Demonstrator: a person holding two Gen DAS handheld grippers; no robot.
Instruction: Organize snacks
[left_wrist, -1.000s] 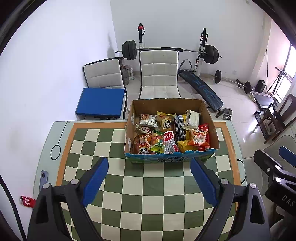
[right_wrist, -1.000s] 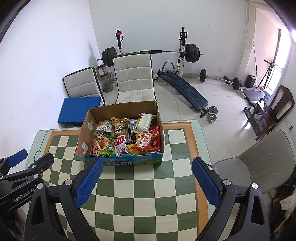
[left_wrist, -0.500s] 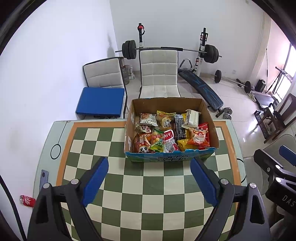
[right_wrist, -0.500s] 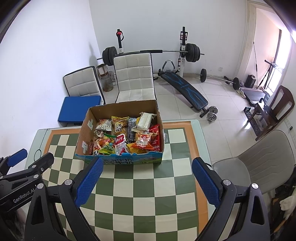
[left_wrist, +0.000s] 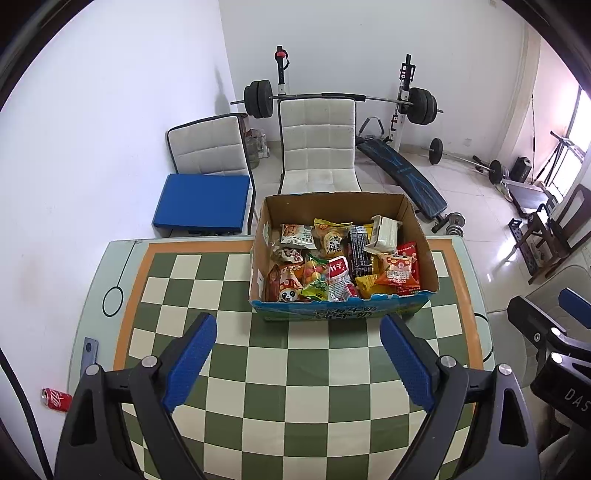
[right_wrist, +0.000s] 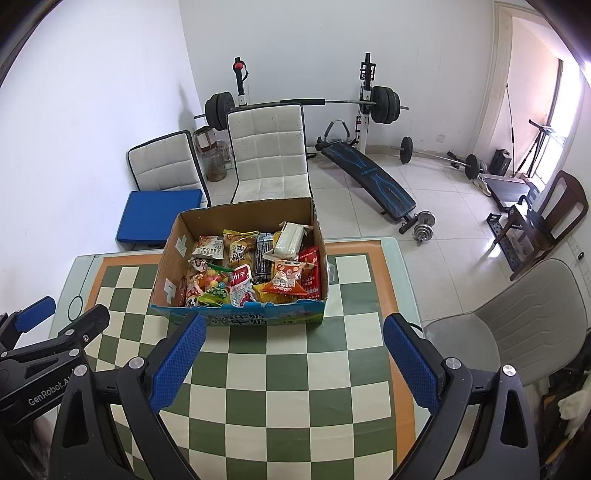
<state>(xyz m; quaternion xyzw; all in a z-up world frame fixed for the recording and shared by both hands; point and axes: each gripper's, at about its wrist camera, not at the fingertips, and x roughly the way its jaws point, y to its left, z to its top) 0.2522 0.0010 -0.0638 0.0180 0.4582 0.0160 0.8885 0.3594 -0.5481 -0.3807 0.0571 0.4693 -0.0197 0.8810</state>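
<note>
A cardboard box with a blue printed front stands at the far middle of the checkered table; it also shows in the right wrist view. It is filled with several snack packets, among them a red-white packet, an orange packet and a white pack. My left gripper is open and empty, held above the table in front of the box. My right gripper is open and empty, in front of the box too.
Two white chairs and a blue cushion stand beyond the table's far edge. A weight bench and barbell rack are behind. A grey chair is at the table's right. A red can lies on the floor at left.
Both grippers have drifted very slightly; the box sits a touch lower in both views. Both stay open and empty.
</note>
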